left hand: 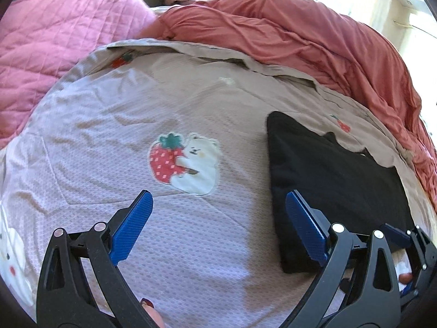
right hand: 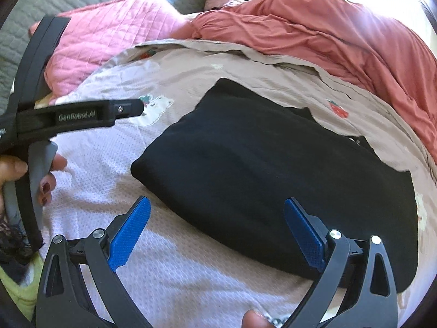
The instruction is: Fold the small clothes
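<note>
While both tongs (left hand: 218, 227) (right hand: 217, 232) gape empty, one folded black garment (right hand: 273, 169) lies between two pillows (right hand: 109, 32).

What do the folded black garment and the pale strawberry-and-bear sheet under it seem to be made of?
Folded black garment: soft matte fabric, possibly fleece or knit; it shows no sheen and has rounded, thick edges. Pale strawberry-and-bear sheet: thin woven cloth with a fine waffle-like dotted texture, lightly creased.
</note>
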The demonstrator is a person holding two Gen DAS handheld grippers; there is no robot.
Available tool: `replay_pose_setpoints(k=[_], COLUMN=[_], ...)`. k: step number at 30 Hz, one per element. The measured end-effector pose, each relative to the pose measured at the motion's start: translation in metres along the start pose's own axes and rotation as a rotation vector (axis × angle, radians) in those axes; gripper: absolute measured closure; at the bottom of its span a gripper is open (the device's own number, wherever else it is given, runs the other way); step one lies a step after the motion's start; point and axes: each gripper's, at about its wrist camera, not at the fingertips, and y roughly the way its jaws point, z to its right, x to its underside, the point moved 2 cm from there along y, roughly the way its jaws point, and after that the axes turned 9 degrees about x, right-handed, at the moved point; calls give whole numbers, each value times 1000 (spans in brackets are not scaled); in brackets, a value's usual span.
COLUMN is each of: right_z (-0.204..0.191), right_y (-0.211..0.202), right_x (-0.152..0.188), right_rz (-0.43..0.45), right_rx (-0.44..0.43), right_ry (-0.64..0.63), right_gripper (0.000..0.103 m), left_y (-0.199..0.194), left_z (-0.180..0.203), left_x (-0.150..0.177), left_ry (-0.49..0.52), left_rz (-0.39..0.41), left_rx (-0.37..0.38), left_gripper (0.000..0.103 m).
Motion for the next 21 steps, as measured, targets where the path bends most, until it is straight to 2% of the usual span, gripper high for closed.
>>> replay_pose_setpoints(k=[4, 10, 12, 21], right_z=[-15, -34, -39, -46], right_y=[14, 34, 39, 49], right_x=[-1, 1, 1, -3], right_rz=[-10, 0, 10, 75], right_rx=[45, 169, 183, 237], right_ry=[-69, -204, -234, -289], right_gripper=[6, 10, 15, 17], left_y=[3, 5, 6, 16], left_z=[-10, -14, -14, -18], left_x=[-1, -3, -4, -4], left_ry=[-34, -49, -48, -58], left_rz=[-1, 0, 0, -17], left_rx=[-8, -11, -9, -16], left_gripper=[12, 12, 12, 12])
